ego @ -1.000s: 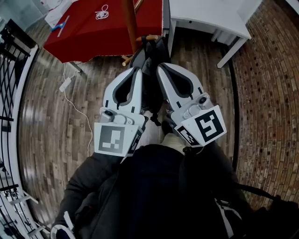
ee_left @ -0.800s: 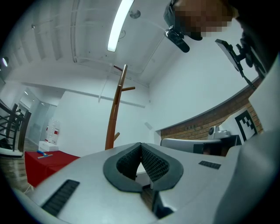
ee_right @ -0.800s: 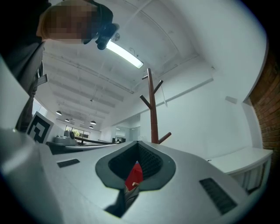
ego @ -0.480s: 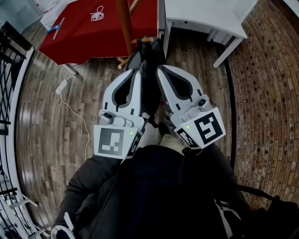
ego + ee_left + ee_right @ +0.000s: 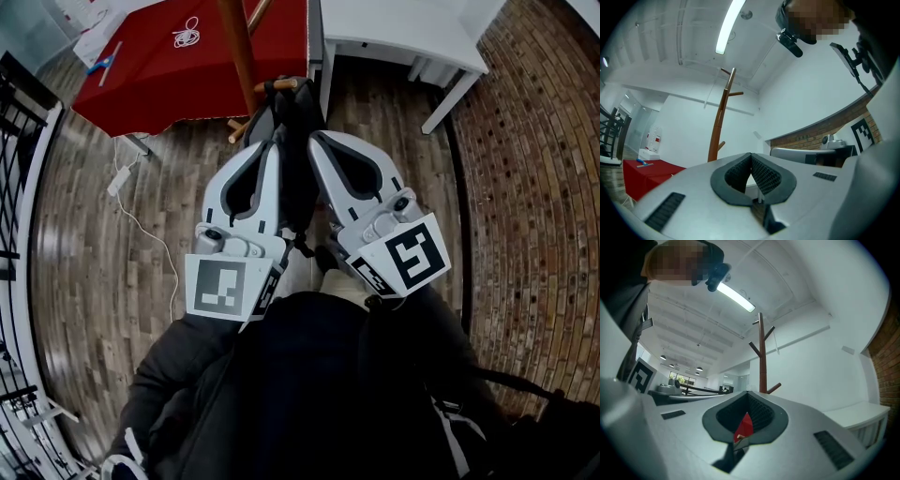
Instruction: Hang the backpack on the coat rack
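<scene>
Backpack [image 5: 294,122]: one. I am seeing it as a dark, soft-looking mass lying between the two grippers in the head view, at the foot of the coat rack. Whether it is sitting on the floor or leaning on the pole I cannot tell.
Handling: I am judging it to be limp fabric that will sag and swing when lifted. It looks neither fragile nor slippery, and its weight is unknown until it is taken up.
Where to take hold: I am favouring the top carry loop or a shoulder strap, since a pinch on the body cloth would probably slide off. The loop itself is not showing.
Left gripper [image 5: 275,143]: one. Its jaws are pressing together in its own view [image 5: 751,157] with nothing between the pads, and it is pointing over the pack.
Right gripper [image 5: 314,139]: one. Its jaws are likewise pressing together [image 5: 747,394] and pinching nothing; only red cloth is showing through the gap behind the tips.
Coat rack [image 5: 236,47]: one upright wooden pole. I am counting at least four pegs in the right gripper view [image 5: 761,357] — one of them low — and two wooden stubs just beside the backpack in the head view.
Tables: two — one under a red cloth [image 5: 187,66] and one white [image 5: 403,33], both beyond the rack.
Cable [image 5: 141,202]: one, white, trailing across the plank floor well apart from the backpack.
</scene>
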